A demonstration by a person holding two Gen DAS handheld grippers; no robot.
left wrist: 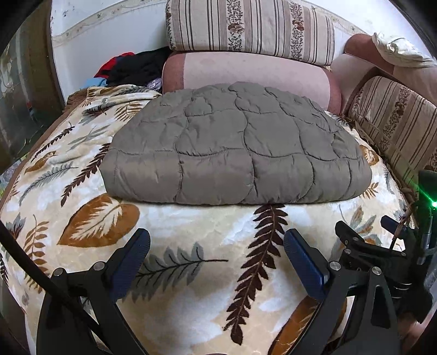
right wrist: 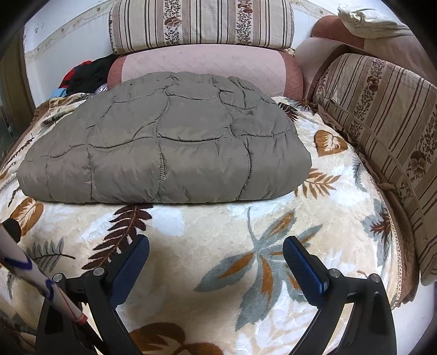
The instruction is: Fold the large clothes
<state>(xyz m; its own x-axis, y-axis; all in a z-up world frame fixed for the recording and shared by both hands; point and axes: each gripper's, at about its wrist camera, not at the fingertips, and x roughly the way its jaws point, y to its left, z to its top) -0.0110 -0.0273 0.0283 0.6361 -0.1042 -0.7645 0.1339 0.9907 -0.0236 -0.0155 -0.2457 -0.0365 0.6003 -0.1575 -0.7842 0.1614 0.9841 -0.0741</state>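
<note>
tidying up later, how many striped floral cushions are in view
2: one striped cushion sits on the pink bolster behind the folded grey quilted garment; the other leans along the right edge. More may be hidden.

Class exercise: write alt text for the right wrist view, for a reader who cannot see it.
A folded grey-brown quilted padded garment lies flat on a cream plush blanket with a leaf print. The open right tool hovers in front of it, holding nothing. Behind are a pink cushion and striped floral cushions.
</note>
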